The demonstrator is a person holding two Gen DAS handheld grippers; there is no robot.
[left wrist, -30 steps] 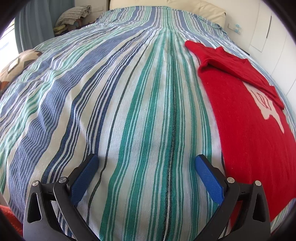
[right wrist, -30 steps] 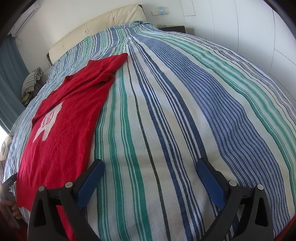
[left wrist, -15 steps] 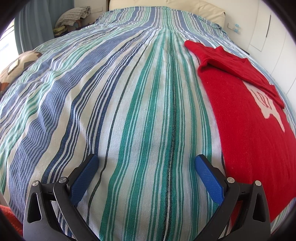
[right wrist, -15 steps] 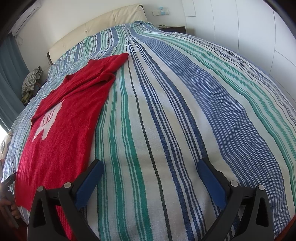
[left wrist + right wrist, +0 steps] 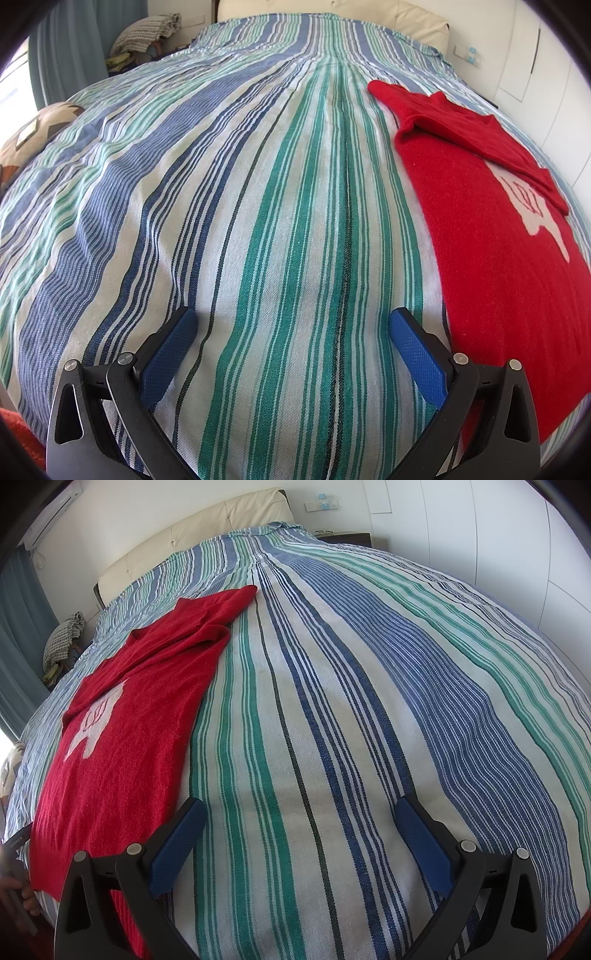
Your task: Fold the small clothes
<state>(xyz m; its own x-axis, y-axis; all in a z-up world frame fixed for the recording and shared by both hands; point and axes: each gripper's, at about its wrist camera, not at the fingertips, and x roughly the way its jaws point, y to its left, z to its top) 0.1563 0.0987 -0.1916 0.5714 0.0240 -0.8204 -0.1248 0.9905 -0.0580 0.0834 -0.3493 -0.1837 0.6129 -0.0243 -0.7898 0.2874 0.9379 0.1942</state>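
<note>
A small red knit sweater (image 5: 491, 236) with a white animal figure lies flat on the striped bedspread (image 5: 258, 221), one sleeve folded across its top. In the left wrist view it lies to the right of my left gripper (image 5: 293, 325), which is open and empty just above the bedspread. In the right wrist view the sweater (image 5: 125, 738) lies to the left of my right gripper (image 5: 301, 816), also open and empty. Both grippers stand apart from the sweater, near its lower hem.
The bed's cream headboard (image 5: 207, 528) stands at the far end. A patterned cushion (image 5: 33, 136) lies at the bed's left edge. A checked cloth pile (image 5: 147, 31) sits beside the bed by the blue curtain. White wardrobe doors (image 5: 498, 535) line the right side.
Both views have shifted very slightly; the right gripper has edged a little toward the sweater. Both grippers stay open and the sweater has not moved.
</note>
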